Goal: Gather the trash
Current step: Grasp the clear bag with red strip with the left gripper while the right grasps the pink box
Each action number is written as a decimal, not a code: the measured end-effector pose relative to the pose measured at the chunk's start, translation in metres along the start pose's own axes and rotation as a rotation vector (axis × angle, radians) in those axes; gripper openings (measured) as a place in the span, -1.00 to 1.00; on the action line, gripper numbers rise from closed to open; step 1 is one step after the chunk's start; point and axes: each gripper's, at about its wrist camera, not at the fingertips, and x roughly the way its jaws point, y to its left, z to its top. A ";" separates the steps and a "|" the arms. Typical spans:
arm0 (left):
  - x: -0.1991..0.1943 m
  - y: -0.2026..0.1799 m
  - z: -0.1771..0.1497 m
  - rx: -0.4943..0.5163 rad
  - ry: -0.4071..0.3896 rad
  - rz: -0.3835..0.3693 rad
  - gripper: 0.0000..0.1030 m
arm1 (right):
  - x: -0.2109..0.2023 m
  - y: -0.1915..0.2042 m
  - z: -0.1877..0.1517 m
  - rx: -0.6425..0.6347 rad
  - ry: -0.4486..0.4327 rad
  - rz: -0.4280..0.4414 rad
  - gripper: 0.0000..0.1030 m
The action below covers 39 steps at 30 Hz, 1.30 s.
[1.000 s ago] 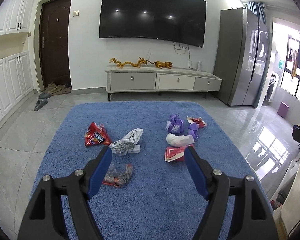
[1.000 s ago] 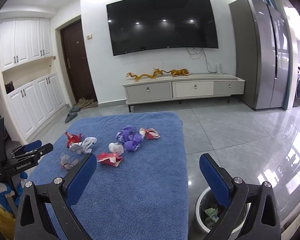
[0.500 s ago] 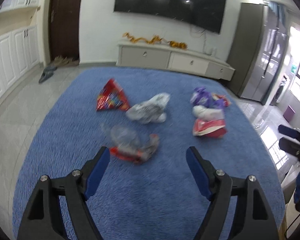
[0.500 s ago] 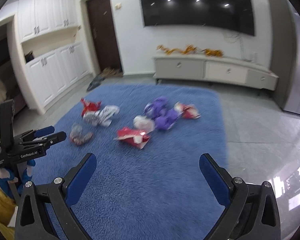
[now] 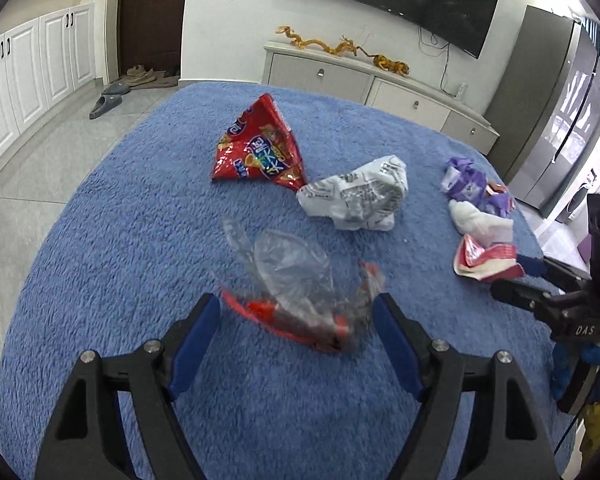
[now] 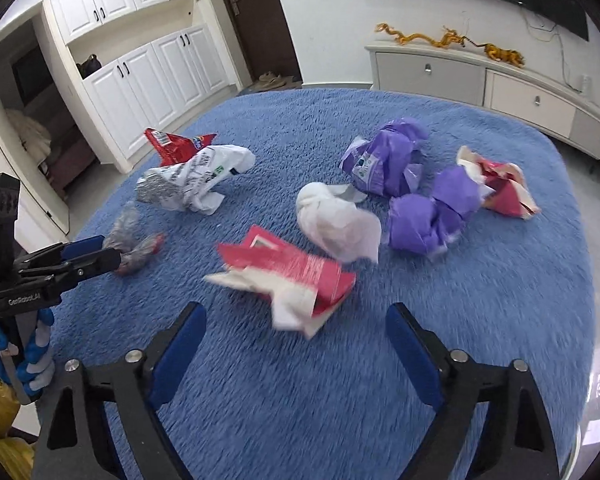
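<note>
Left tongs (image 5: 300, 320) stand wide, straddling a clear plastic wrapper (image 5: 296, 280) without pressing it. Right tongs (image 6: 296, 326) are closing, wide apart, just short of a red-and-white carton (image 6: 292, 276). Both tilt down over a blue rug (image 6: 340, 400) on the tiled floor (image 5: 32, 152). Red snack bag (image 5: 260, 148), white crumpled bag (image 5: 356, 196) and purple wrappers (image 6: 412, 184) lie beyond.

Both wrist views angled down, close over shared blue rug (image 5: 100, 240), slightly blurred

Chip bag (image 5: 260, 148) lies behind crumpled wrapper (image 5: 356, 196) on the rug (image 5: 140, 240).
</note>
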 end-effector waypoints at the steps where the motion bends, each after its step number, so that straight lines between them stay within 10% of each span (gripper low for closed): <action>1: 0.003 -0.001 0.002 0.004 0.000 0.003 0.51 | 0.002 0.000 0.003 -0.007 -0.003 0.005 0.67; 6: 0.013 -0.006 0.007 0.020 0.012 0.005 0.49 | 0.008 0.003 0.011 -0.041 0.005 0.012 0.24; 15: 0.008 -0.006 0.004 0.028 0.010 -0.057 -0.28 | -0.009 0.014 -0.009 -0.025 -0.006 0.014 -0.28; 22: -0.012 -0.008 -0.005 0.048 -0.006 -0.112 -0.71 | -0.032 0.030 -0.031 -0.012 -0.020 0.011 -0.36; 39: -0.090 -0.062 -0.010 0.190 -0.119 -0.193 -0.81 | -0.157 0.047 -0.073 0.048 -0.255 -0.034 -0.38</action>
